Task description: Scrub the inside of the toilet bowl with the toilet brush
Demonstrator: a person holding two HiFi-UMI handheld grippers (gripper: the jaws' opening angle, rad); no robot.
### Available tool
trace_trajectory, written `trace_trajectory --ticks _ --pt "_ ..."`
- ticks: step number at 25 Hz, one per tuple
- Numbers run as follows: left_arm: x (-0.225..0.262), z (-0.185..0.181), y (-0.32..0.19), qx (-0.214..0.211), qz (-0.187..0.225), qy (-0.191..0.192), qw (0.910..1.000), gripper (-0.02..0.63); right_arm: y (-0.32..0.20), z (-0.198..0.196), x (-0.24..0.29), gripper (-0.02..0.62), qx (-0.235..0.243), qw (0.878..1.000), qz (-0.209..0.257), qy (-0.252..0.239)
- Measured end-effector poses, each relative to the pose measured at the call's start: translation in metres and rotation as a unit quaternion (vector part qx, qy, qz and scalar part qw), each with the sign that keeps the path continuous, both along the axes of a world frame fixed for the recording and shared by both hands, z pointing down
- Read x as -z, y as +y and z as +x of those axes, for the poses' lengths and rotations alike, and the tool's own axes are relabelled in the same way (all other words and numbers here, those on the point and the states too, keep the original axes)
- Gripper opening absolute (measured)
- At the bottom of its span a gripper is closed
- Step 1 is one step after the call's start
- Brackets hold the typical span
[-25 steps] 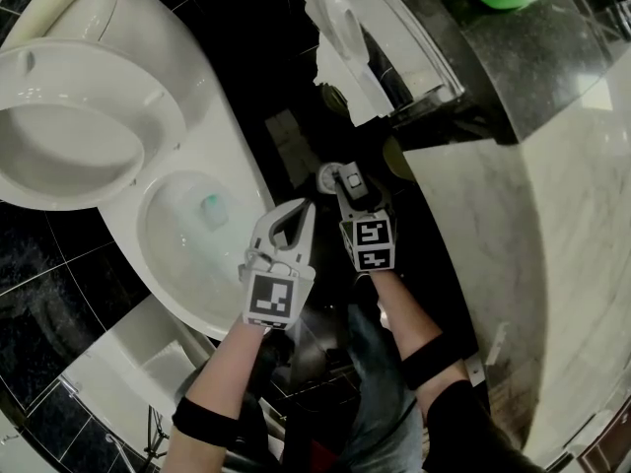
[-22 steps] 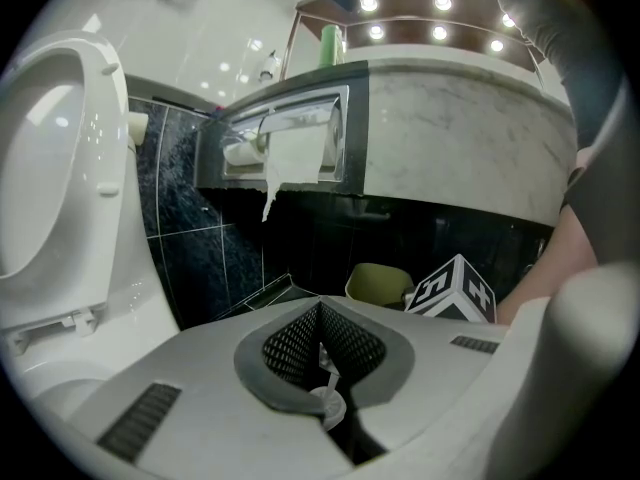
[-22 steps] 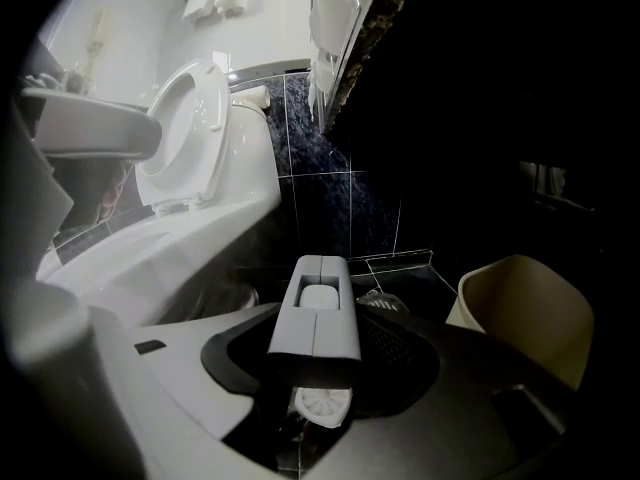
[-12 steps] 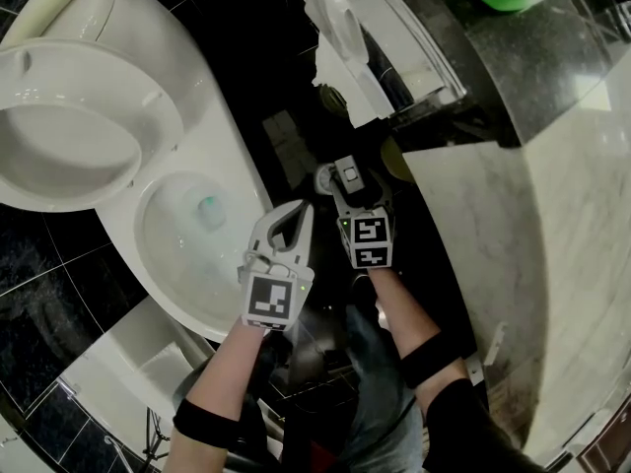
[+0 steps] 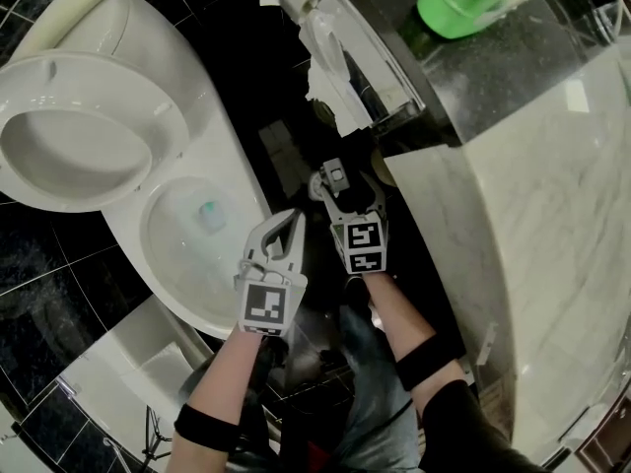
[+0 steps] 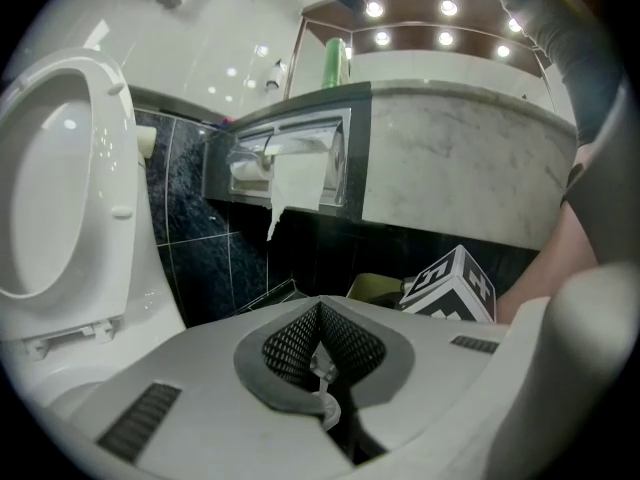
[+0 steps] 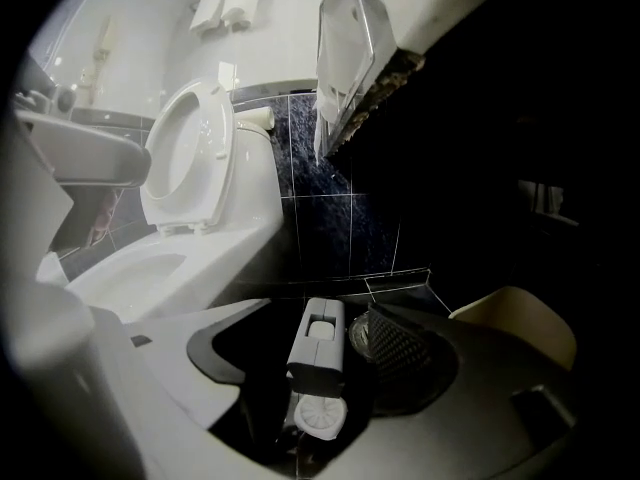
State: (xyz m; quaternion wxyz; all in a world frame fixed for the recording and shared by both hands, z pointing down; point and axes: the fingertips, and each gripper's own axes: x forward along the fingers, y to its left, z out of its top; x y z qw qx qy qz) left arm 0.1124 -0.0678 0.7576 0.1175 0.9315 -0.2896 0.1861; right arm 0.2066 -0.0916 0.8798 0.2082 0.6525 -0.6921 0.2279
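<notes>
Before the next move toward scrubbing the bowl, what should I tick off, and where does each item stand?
1. Way into toilet bowl, toilet seat raised: ok.
2. Grip of right gripper on brush handle: not ok; its jaws have just been opening, and the handle stands ungripped between them.
3. Spare left gripper: ok; jaws together, nothing between them.
4. What the handle's lower end sits in: cannot tell; too dark.
</notes>
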Motion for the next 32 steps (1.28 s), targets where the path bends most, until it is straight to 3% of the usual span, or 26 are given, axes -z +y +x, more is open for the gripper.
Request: trace_trajectory --ticks 2,5,12,15,19,23,32 --pt "0.017 -0.004 0.004 0.003 0.000 -0.002 1.0000 0.003 0.006 -0.003 0.020 0.336 0.001 1.000 0.001 -0.002" --pt "0.053 -0.012 0.013 0.005 -0.001 -0.007 1.0000 0.003 0.019 -0.015 0.062 0.285 0.010 1.000 0.005 -0.017" --pt "0.178 -0.041 0.028 0.035 0.006 -0.013 0.9993 0.003 0.037 -0.052 0.202 0.069 0.038 0.998 0.026 -0.039" --pt "0.236 -0.061 0.037 0.056 0.011 -0.008 0.9983 0.003 0.046 -0.067 0.269 0.016 0.053 0.997 0.032 -0.045" --pt "0.303 -0.096 0.048 0.070 0.032 -0.019 0.9969 0.003 0.059 -0.091 0.356 0.008 0.093 0.994 0.034 -0.047" --pt "0.368 -0.135 0.050 0.129 0.033 -0.006 0.9911 0.003 0.065 -0.117 0.427 0.008 0.138 0.989 0.035 -0.044" --pt "0.466 -0.230 0.070 0.211 0.080 -0.023 0.9740 0.003 0.080 -0.171 0.536 0.006 0.207 0.974 0.053 -0.071"
